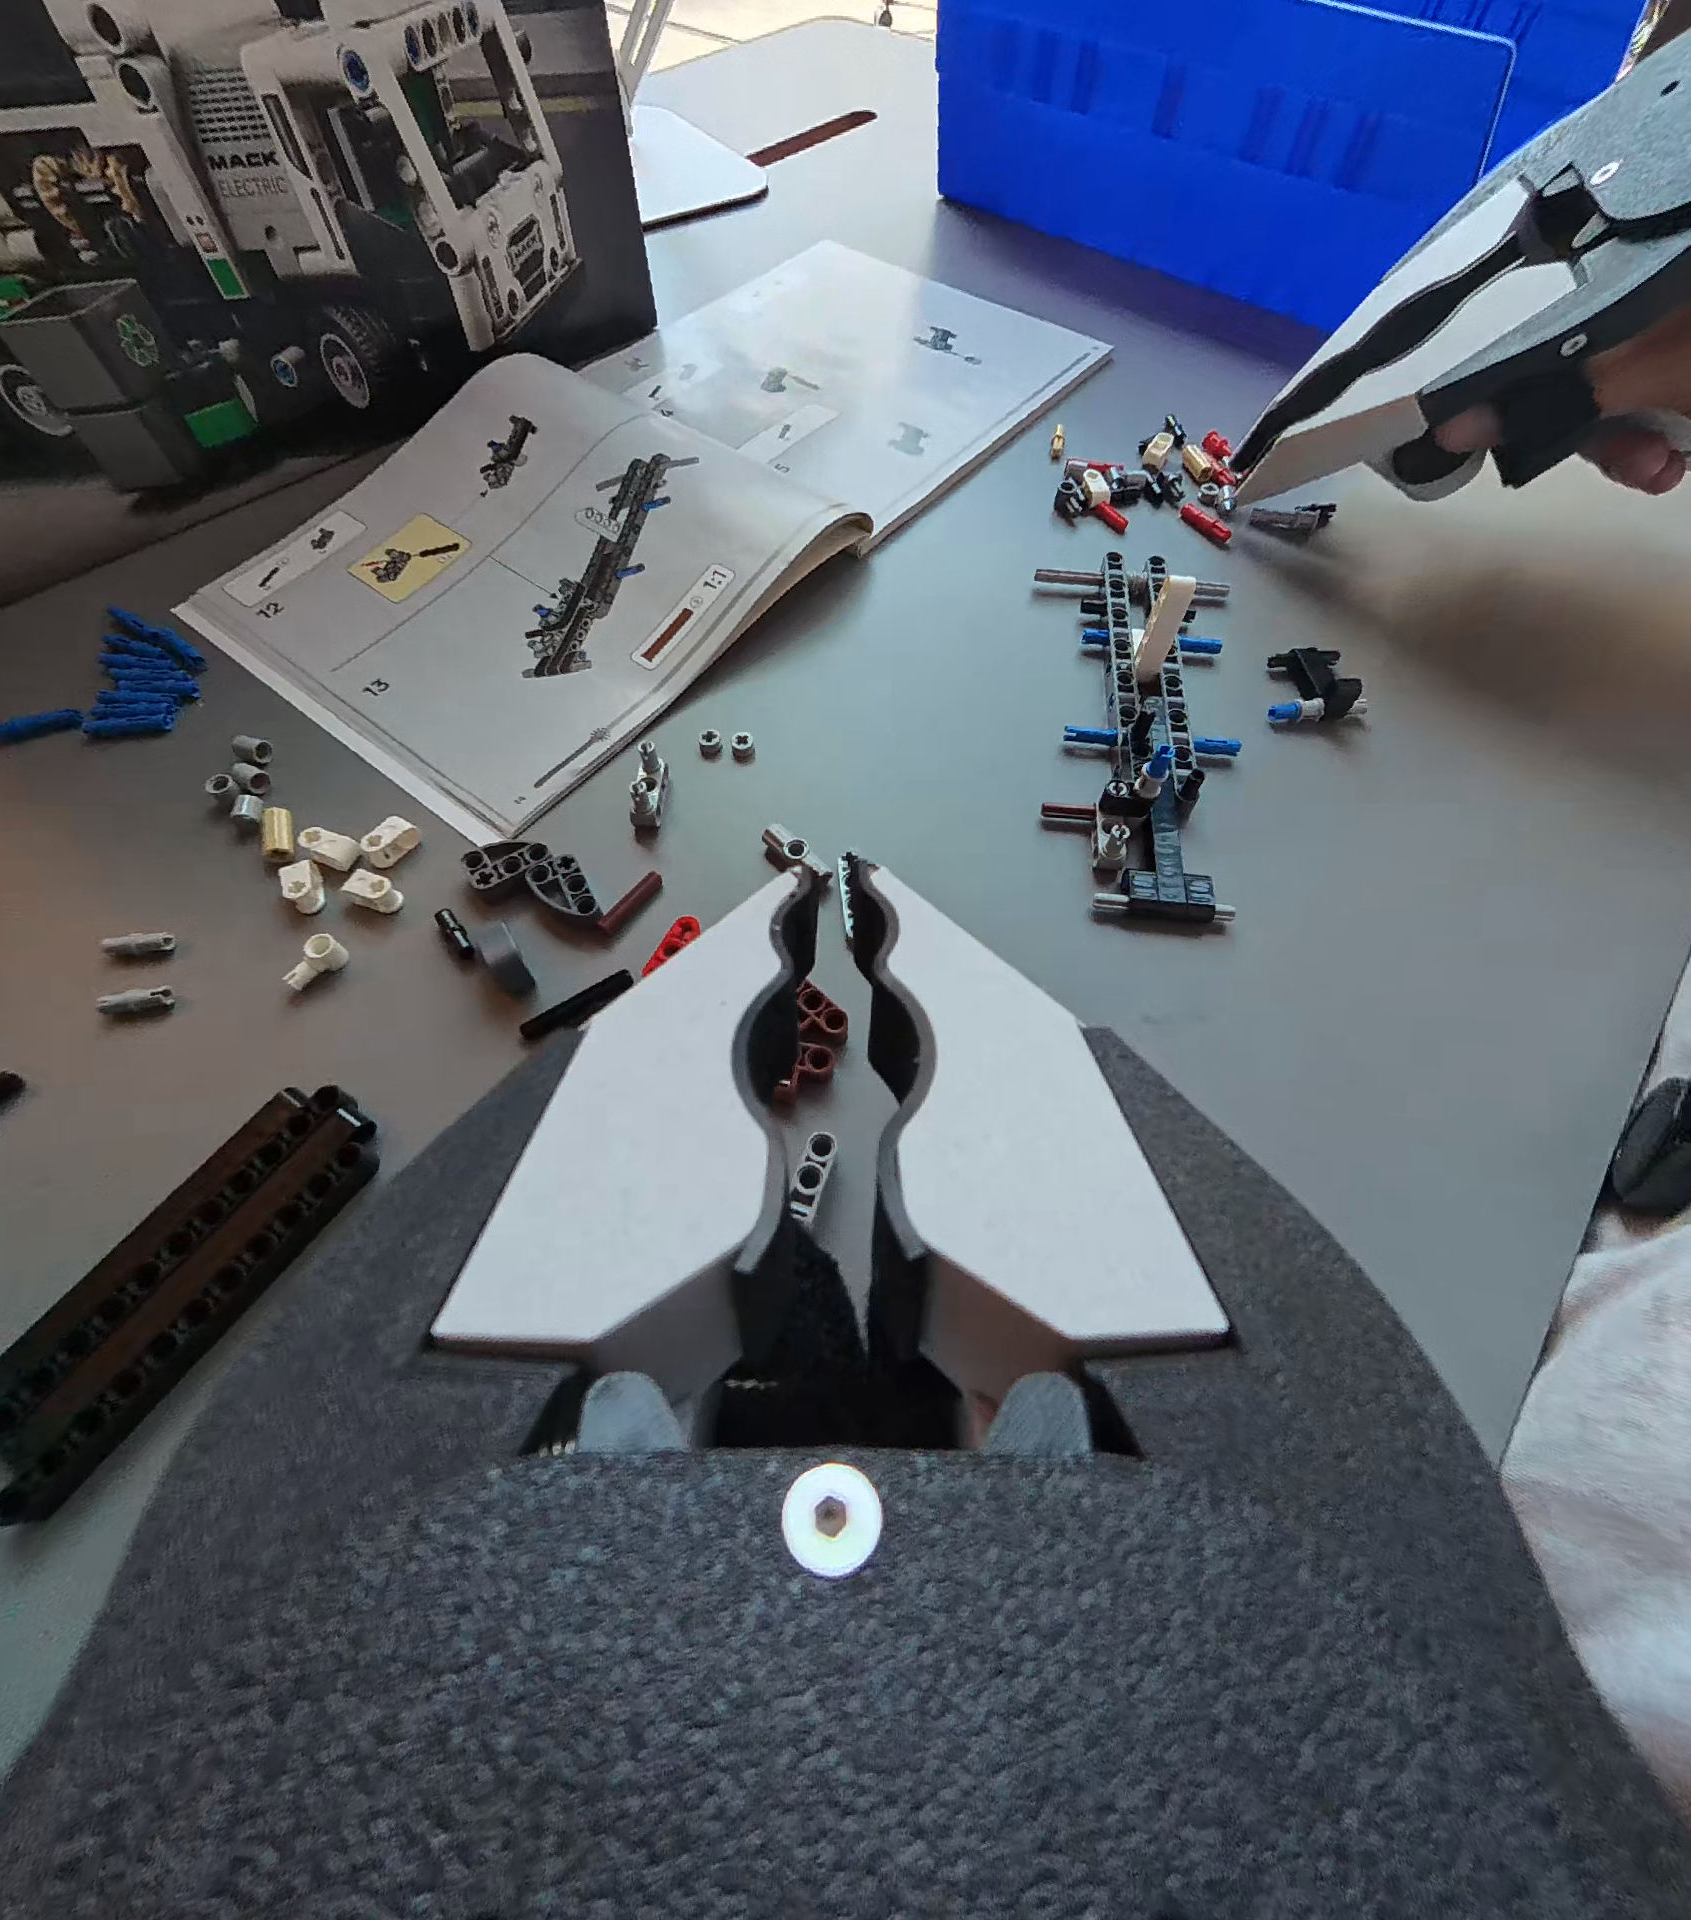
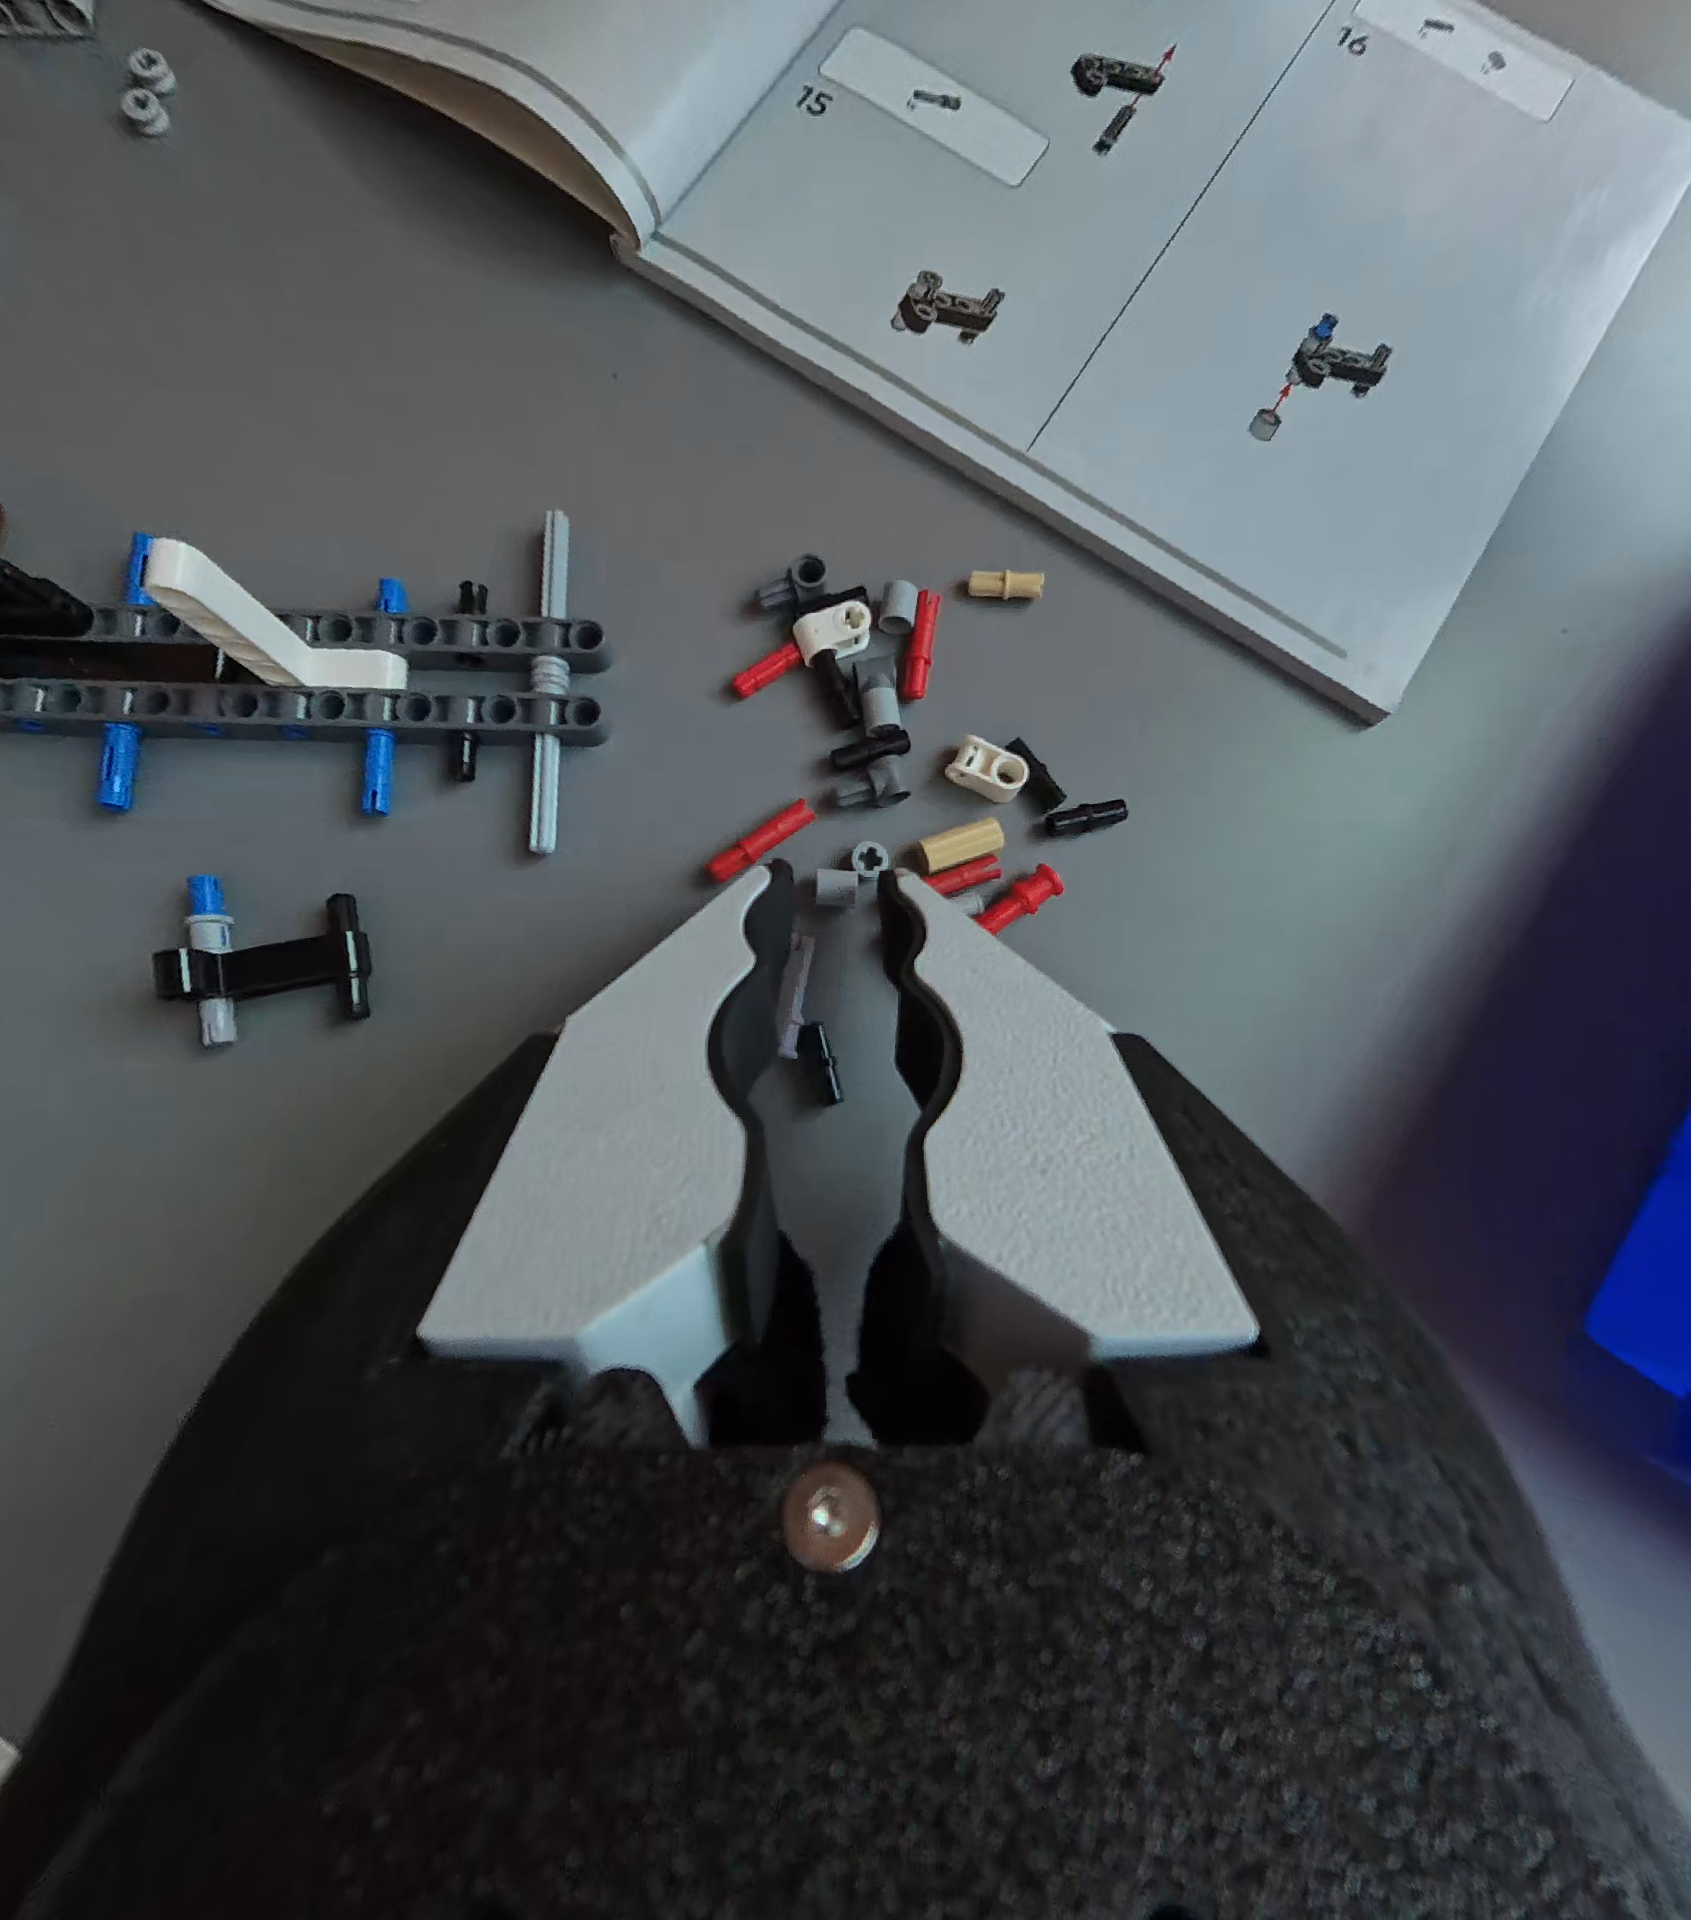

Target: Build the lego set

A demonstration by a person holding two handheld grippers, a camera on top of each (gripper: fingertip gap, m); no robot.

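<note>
The right gripper (image 2: pixel 830 883) reaches into a scatter of small pins (image 2: pixel 882 727) on the grey worktop (image 2: pixel 405 416), its fingers slightly parted around a small grey bush (image 2: pixel 836 886), not closed on it. The left gripper (image 1: pixel 825 873) hovers with a narrow gap, holding nothing. The half-built lego frame (image 2: pixel 301 665) lies left of the pins, the open instruction booklet (image 2: pixel 1184 312) beyond.
</note>
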